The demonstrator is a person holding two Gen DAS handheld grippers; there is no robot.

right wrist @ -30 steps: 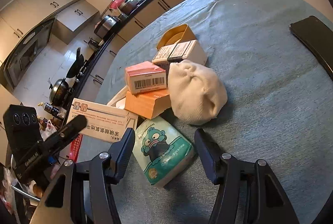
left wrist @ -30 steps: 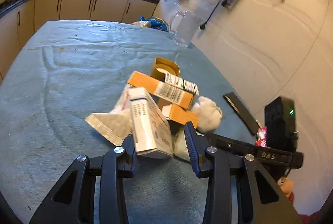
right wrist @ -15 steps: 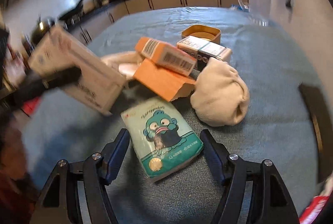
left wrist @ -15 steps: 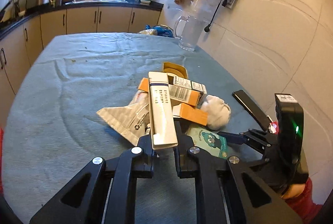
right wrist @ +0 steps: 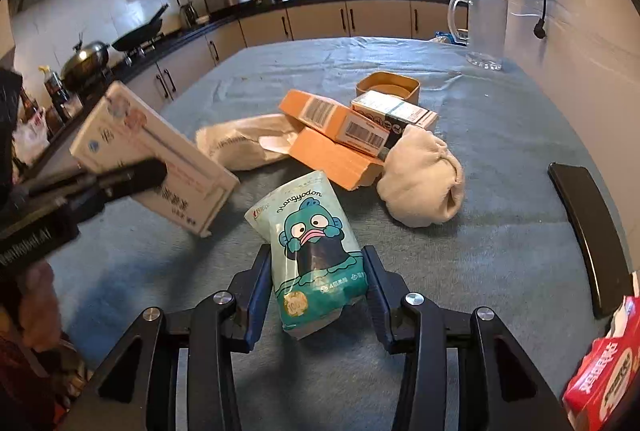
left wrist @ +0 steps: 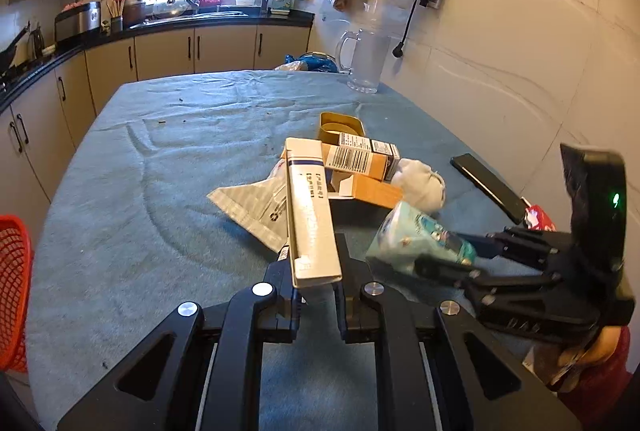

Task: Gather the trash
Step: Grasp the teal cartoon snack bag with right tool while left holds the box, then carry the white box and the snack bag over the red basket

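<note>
My left gripper [left wrist: 316, 267] is shut on a long white carton [left wrist: 310, 215] and holds it above the table; the carton also shows in the right wrist view [right wrist: 152, 159]. My right gripper [right wrist: 316, 271] is shut on a teal tissue pack with a cartoon fish [right wrist: 312, 243], lifted off the cloth; the pack also shows in the left wrist view [left wrist: 416, 239]. A pile stays on the blue-grey tablecloth [left wrist: 160, 191]: orange boxes [right wrist: 336, 119], a black-and-white box [right wrist: 394, 113], a cream cloth ball [right wrist: 424, 183], a crumpled silver bag [left wrist: 252, 207], a round tan tin [right wrist: 388, 85].
A black phone [right wrist: 588, 231] lies at the table's right edge. A red pack [right wrist: 604, 379] sits at the near right. A glass jug [left wrist: 366, 61] stands at the far right corner. A red mesh basket [left wrist: 12, 291] is off the table's left side.
My left gripper closed on the white carton and lifted it. My right gripper closed on the teal tissue pack and raised it off the cloth.
</note>
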